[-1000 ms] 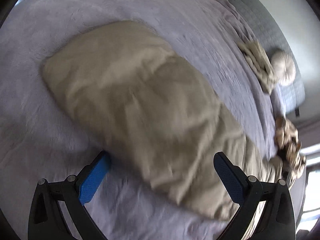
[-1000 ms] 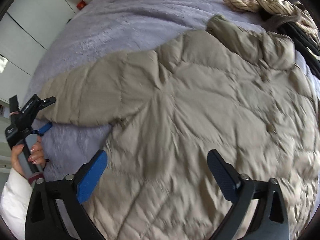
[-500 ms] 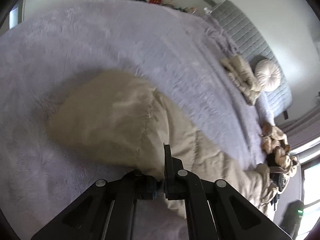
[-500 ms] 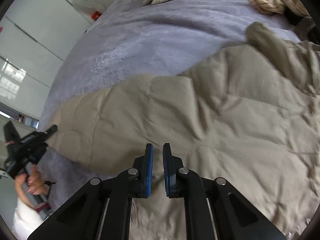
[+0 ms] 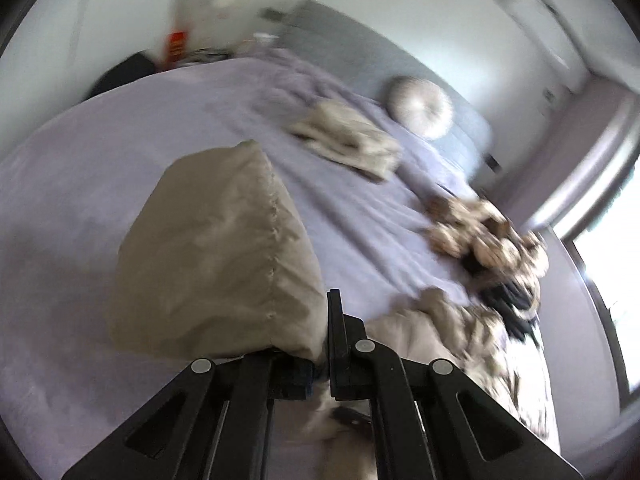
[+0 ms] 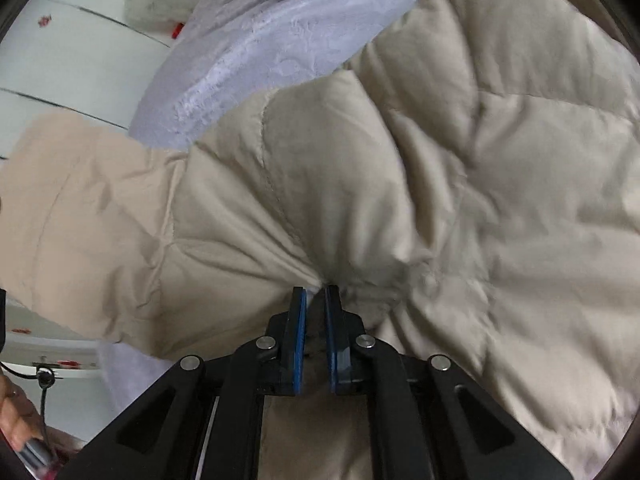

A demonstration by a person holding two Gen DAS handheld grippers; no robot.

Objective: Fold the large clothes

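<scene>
A beige puffer jacket [image 6: 460, 152] is spread on a lilac bed [image 5: 100, 152]. Its sleeve [image 5: 216, 256] is clamped in the left gripper [image 5: 320, 344], raised; the body is pinched by the right gripper [image 6: 315, 300]. A sleeve fold seems underway; laying it across the body comes next.
</scene>
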